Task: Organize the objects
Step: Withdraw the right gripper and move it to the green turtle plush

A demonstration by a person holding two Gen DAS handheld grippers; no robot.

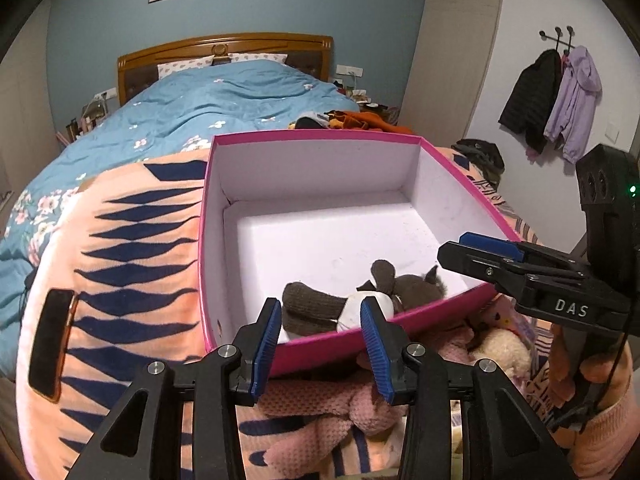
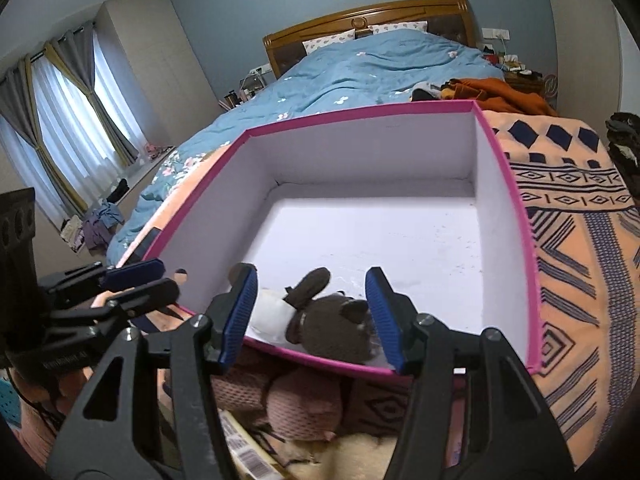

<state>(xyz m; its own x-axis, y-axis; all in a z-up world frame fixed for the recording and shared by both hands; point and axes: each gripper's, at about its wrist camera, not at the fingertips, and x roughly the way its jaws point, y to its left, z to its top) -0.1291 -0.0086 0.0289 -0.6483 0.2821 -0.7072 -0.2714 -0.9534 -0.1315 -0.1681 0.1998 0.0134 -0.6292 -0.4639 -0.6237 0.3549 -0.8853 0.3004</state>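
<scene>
Flanking empty air, the blue pads [image 1: 266,344] of the left gripper [image 1: 320,344] are held narrowly apart with nothing gripped, low over the near wall of the pink box [image 1: 248,136]. The right gripper [image 2: 316,316] is likewise empty, its jaws set moderately wide above the same wall. A brown and white plush toy [image 1: 352,300] lies inside the box near that wall, seemingly just deposited. Below the rim, a pink plush toy [image 1: 340,416] waits on the patterned blanket [image 1: 132,264], probably next. "DAS" is read on the right gripper's body.
</scene>
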